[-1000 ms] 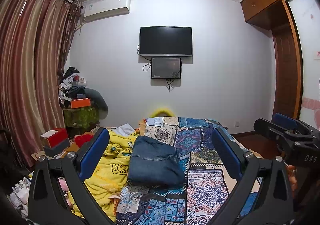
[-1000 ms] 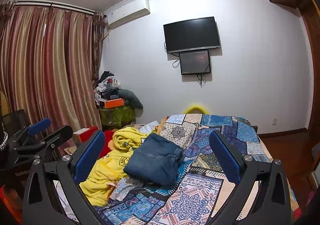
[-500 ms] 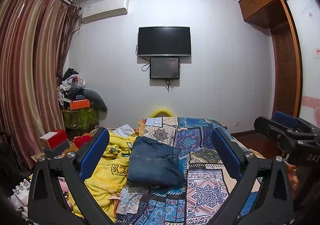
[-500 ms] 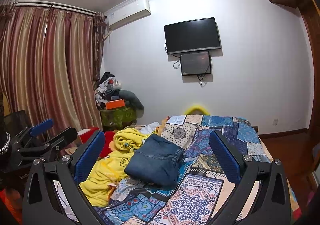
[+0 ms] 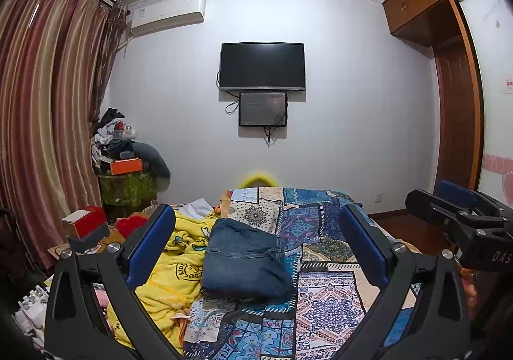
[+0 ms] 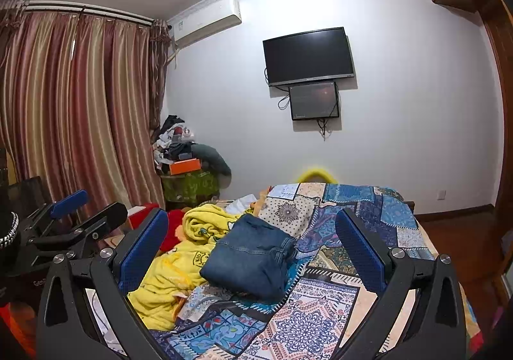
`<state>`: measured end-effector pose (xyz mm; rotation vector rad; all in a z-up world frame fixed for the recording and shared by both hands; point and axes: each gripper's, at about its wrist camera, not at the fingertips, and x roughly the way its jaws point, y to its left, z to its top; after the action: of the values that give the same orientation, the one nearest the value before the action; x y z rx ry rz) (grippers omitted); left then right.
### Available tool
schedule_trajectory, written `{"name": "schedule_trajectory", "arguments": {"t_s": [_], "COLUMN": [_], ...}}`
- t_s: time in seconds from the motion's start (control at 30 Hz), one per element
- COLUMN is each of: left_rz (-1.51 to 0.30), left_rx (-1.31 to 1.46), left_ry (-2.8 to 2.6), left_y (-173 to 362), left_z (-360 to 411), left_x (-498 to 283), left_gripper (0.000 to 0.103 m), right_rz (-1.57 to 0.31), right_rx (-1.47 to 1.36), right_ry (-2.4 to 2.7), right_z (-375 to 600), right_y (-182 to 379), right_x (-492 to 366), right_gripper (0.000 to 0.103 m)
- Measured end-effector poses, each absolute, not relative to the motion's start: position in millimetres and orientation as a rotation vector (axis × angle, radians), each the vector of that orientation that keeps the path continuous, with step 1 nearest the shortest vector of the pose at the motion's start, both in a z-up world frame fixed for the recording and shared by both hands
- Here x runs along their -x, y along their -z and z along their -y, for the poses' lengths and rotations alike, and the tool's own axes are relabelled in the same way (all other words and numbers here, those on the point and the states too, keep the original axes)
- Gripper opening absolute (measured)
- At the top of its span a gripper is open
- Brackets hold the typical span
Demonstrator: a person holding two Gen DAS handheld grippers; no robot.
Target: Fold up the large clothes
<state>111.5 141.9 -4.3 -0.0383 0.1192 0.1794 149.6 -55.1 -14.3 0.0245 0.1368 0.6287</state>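
Note:
A folded blue denim garment lies on the patterned patchwork bedspread, in the middle of the bed; it also shows in the right wrist view. My left gripper is open and empty, held above the near end of the bed, well short of the denim. My right gripper is open and empty, at about the same distance. Each gripper shows side-on in the other's view: the right one, the left one.
A crumpled yellow blanket lies on the bed left of the denim. Red boxes and a cluttered green stand stand by the curtain on the left. A wooden wardrobe is on the right, a TV on the far wall.
Both views have shifted only slightly. The denim garment has not moved and both grippers stay open.

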Motion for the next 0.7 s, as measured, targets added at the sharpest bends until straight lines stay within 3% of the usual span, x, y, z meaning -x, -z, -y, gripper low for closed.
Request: {"name": "schedule_trajectory", "arguments": {"t_s": [0.7], "left_rz": [-0.144], "left_rx": [0.055], "left_ry": [-0.13], "left_y": [3.7], "left_z": [-145.7], "left_x": [-117.7], "left_gripper": [0.103], "right_rz": [-0.146], "right_rx": [-0.033], "right_ry": [-0.601], "right_z": [55.2], "right_y": [15.5], "right_x": [-152.3], "right_gripper": [0.103]}}
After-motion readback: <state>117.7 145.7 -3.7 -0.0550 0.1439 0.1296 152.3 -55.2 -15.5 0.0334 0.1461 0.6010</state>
